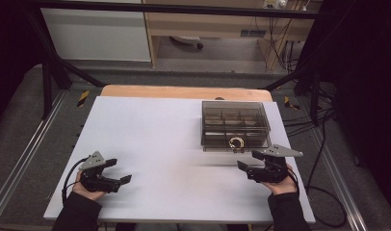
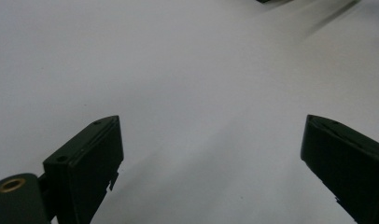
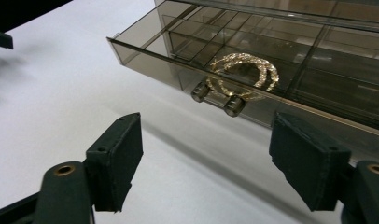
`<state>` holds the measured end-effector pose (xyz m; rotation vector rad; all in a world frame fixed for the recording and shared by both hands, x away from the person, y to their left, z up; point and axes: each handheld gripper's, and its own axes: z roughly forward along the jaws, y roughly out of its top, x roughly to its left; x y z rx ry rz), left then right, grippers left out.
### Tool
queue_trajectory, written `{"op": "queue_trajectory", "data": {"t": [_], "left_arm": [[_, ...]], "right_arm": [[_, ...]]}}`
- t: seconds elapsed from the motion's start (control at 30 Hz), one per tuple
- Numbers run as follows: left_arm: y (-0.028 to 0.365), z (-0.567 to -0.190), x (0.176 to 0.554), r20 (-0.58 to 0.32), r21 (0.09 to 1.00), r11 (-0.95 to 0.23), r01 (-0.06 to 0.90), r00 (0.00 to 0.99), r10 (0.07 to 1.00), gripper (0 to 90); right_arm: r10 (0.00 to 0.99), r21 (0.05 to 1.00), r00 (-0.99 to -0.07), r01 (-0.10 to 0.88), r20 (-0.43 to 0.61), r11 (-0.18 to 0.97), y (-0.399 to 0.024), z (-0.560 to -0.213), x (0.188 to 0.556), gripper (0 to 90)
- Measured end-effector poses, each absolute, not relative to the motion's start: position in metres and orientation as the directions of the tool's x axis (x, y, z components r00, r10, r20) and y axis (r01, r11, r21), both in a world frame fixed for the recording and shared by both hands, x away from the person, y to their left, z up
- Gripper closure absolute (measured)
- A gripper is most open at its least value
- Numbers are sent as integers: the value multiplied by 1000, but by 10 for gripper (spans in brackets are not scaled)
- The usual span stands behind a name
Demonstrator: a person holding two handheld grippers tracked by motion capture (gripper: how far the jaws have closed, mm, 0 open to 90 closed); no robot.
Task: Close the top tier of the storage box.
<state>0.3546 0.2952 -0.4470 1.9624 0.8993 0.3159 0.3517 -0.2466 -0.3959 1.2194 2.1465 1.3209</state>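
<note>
Right claw [image 3: 206, 158] hangs apart and empty just before the drawer [image 3: 253, 88] knob, gold bracelet [image 3: 243, 70] lying in its front compartment; left claw [image 2: 211, 158] apart over bare desk [image 2: 178, 70].

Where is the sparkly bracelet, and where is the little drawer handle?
gold bracelet [image 3: 243, 70], right gripper view, on its glittering band
drawer handle [image 3: 218, 99], right gripper view, on the clear bar
</note>
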Motion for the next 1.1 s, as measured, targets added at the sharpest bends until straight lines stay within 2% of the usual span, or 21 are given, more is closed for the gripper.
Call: {"op": "queue_trajectory", "data": {"t": [0.73,1.1], "left_arm": [[294,-447,355,-132,831,-306,465,699,703,55],[294,-447,355,-132,831,-307,464,701,701,56]], "right_arm": [[816,839,-564,501,130,213,-251,-398,352,594],[819,833,-562,504,115,228,-249,-399,352,698]]}}
